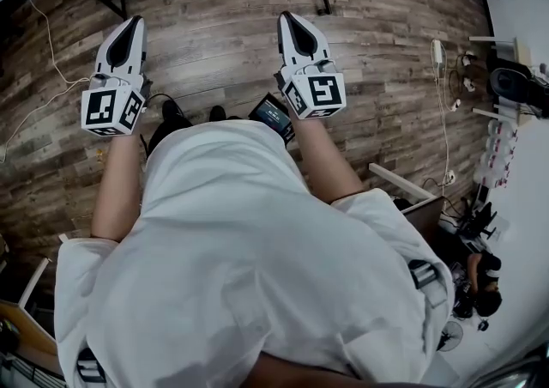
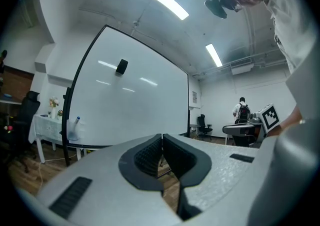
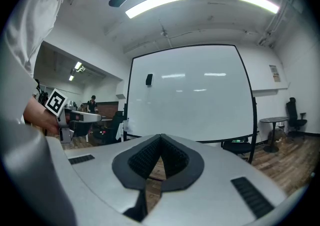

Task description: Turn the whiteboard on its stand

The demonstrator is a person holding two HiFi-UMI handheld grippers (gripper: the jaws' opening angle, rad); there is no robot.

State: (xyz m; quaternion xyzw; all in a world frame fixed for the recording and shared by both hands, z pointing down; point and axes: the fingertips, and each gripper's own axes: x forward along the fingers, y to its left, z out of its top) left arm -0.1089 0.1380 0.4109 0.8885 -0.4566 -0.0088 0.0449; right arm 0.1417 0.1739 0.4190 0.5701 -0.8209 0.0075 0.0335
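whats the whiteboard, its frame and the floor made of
The whiteboard is a smooth, glossy white panel, likely coated steel or melamine: the ceiling light shows mirrored in it as pale streaks. The frame is thin black bars, probably painted metal tube. The floor is matte planks with grey-brown grain; whether they are real wood or laminate cannot be told.

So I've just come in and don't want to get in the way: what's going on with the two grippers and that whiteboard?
A person stands on the wooden floor with a gripper in each hand, both aimed at the whiteboard ahead. The left gripper and the right gripper are both shut with nothing between their jaws. Neither touches the whiteboard or its stand yet.
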